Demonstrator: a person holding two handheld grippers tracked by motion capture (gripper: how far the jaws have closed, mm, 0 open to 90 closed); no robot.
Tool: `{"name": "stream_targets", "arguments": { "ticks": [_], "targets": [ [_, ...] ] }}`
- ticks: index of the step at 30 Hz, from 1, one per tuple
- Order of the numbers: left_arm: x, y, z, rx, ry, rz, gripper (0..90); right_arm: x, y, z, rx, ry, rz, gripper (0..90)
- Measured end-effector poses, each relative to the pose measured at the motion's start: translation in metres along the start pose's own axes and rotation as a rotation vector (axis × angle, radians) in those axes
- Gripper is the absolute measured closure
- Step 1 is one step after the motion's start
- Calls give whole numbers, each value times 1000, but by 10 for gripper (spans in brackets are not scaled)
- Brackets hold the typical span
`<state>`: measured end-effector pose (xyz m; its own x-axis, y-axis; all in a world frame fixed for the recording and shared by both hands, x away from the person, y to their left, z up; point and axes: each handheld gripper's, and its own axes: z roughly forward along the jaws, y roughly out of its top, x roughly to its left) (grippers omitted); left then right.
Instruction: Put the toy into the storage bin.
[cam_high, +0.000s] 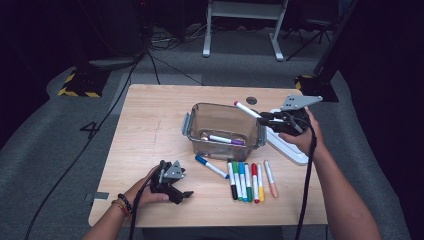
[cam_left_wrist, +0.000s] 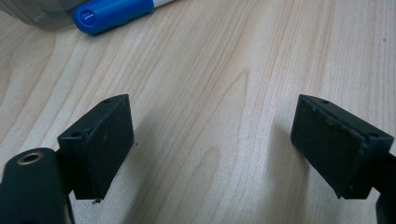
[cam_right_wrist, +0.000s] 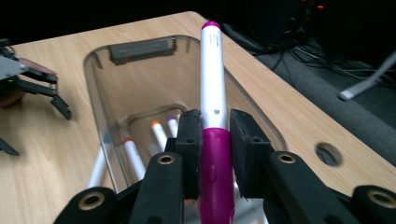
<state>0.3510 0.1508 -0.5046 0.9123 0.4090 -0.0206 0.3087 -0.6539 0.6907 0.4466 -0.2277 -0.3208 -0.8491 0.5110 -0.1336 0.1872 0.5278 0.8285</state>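
The right gripper (cam_high: 265, 119) clamps one magenta marker (cam_right_wrist: 212, 93) above the clear plastic bin (cam_high: 196, 131), which holds perhaps three markers. Seven more lie on the table (cam_high: 150, 120). The left gripper (cam_high: 176, 192) rests apart, jaws spread and empty.

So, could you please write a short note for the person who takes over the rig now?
Right gripper: shut on the magenta marker, held above the clear container.
Left gripper: open, with nothing between its jaws, low over the table.
Done: at least two markers lie in the container.
Left: drop the magenta marker in, then the blue marker and the six markers in a row in front of the container.
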Motion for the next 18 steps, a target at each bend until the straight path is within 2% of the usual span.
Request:
{"name": "stream_targets", "arguments": {
  "ticks": [6, 13, 18],
  "targets": [
    [0, 0, 0, 0, 0, 0, 136, 10, 11, 27, 59, 68, -64, 750],
    [0, 0, 0, 0, 0, 0, 137, 16, 15, 52, 102, 130, -93, 750],
    [0, 0, 0, -1, 1, -1, 137, 22, 17, 69, 143, 176, -131, 750]
  ]
}}
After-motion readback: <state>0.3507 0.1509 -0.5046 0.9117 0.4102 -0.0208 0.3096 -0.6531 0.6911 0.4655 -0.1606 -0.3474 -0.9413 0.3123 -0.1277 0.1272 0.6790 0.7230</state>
